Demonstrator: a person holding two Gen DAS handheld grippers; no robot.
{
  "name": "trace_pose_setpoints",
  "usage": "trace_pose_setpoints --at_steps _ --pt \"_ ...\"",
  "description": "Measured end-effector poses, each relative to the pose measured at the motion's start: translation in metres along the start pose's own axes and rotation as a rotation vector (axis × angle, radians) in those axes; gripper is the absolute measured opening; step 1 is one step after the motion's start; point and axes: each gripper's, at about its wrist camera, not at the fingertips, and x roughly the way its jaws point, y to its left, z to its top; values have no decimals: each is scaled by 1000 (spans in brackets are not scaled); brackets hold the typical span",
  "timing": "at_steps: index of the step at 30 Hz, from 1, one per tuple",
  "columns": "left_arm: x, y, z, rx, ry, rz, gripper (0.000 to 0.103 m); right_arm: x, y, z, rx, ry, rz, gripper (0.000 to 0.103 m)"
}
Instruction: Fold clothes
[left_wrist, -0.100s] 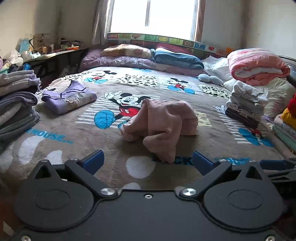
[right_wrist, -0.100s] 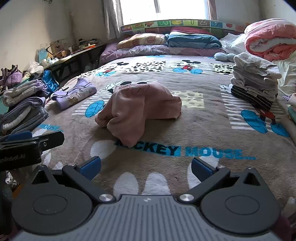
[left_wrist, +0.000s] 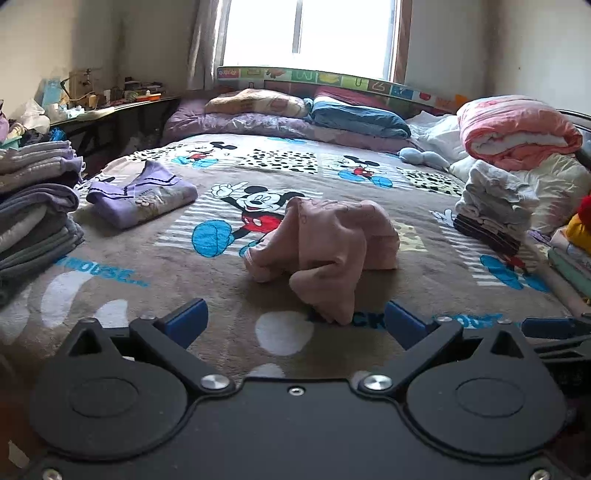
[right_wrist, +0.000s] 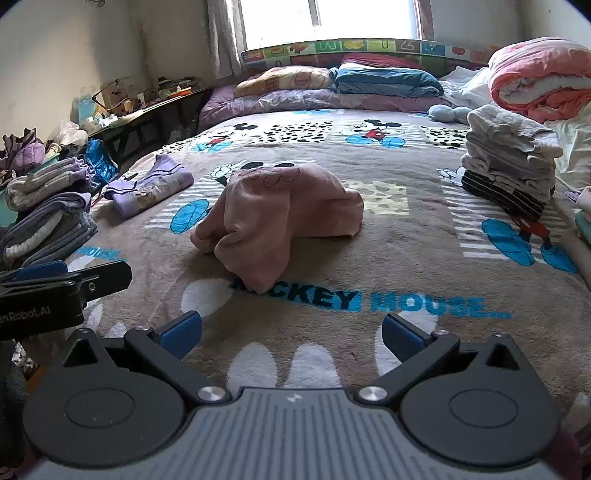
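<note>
A crumpled pink garment lies bunched in the middle of the Mickey Mouse bedspread; it also shows in the right wrist view. My left gripper is open and empty, hovering just short of the garment's near tip. My right gripper is open and empty, a little further back from the garment. The left gripper's side shows at the left edge of the right wrist view.
A folded purple top lies at the left. Stacks of folded clothes stand at the left edge and at the right. Pillows and a rolled pink quilt lie at the bed's head. A cluttered desk stands at the far left.
</note>
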Motion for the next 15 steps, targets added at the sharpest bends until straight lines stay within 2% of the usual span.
trace_pose_setpoints --at_steps 2,4,7,15 --pt "-1 -7 -2 24 -22 9 103 0 0 0 2 -2 -3 103" --pt "1 -4 0 14 -5 -14 103 -1 -1 -1 3 0 -5 103" --pt "-2 -4 -7 23 -37 -19 103 2 3 -1 3 3 -8 103" --pt "2 0 -9 14 -18 -30 103 3 0 -3 6 22 -3 103"
